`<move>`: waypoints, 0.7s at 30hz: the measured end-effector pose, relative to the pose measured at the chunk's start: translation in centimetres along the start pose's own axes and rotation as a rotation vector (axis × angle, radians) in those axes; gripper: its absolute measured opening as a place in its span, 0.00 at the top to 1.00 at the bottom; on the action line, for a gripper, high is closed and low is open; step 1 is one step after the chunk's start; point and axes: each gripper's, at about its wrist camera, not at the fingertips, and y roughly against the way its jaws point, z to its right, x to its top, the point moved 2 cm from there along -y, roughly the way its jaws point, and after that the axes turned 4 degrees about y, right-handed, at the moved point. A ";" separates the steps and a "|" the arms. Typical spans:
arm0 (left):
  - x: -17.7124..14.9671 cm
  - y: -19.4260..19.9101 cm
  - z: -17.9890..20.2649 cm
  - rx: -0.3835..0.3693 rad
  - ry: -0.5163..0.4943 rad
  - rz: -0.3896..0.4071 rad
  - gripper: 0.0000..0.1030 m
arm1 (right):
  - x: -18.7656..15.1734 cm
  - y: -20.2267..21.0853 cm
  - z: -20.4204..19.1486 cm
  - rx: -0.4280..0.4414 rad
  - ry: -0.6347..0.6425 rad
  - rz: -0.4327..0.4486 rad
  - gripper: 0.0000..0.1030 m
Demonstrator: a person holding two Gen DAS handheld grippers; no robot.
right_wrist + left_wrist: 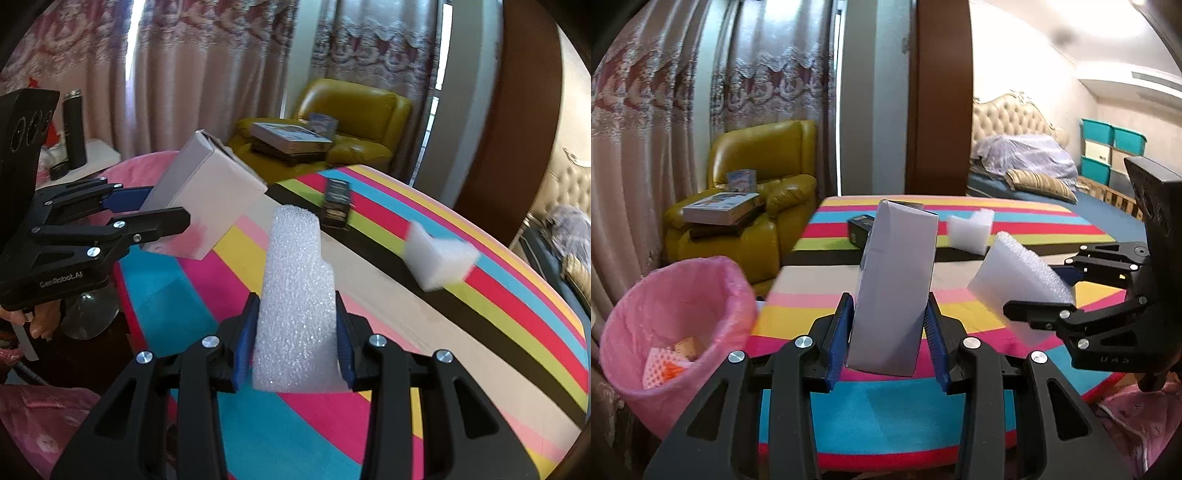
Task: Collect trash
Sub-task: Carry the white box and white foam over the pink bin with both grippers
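While hanging above the striped desk (886, 417), pinches a white carton (897, 280) in the left tongs (889, 301), blue pads pressed flat against both long sides, carton standing nearly upright out of the jaws with its top leaning slightly right. Squeezes a white foam block (295, 291) in the right tongs (297, 299) in the same way, long axis running forward along the fingers, foam bulging a little above the pads. Turns, for the coming move, on one relation: pink-lined bin (635, 387) sitting low and to the left of the left tongs, off the desk's edge, mouth open upward, some scraps already inside. Puts the left hand clearly nearer — carton just beside the bin's rim in the left wrist view, foam block off to the right, on the far side of the carton from the bin. Looks like the carrying step, both loads lifted clear of the desk and neither yet over the opening. Probably calls for swinging the carton left and down first, tipping its long axis toward the mouth before letting go, then bringing the foam across behind it. Leaves on the desk, well apart from both tongs, a second foam piece (971, 230) and a small black box (860, 229) to gather afterwards.
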 end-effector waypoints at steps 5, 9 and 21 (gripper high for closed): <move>0.7 2.0 -2.3 0.042 0.039 0.045 0.64 | 2.5 -0.5 -1.9 0.047 0.055 0.018 0.64; 1.2 3.4 -4.2 0.080 0.066 0.079 0.64 | 4.5 -1.0 -3.1 0.079 0.087 0.034 0.64; 1.3 7.4 -11.3 0.214 0.191 0.148 0.64 | 9.7 -3.5 -8.4 0.195 0.174 0.050 0.64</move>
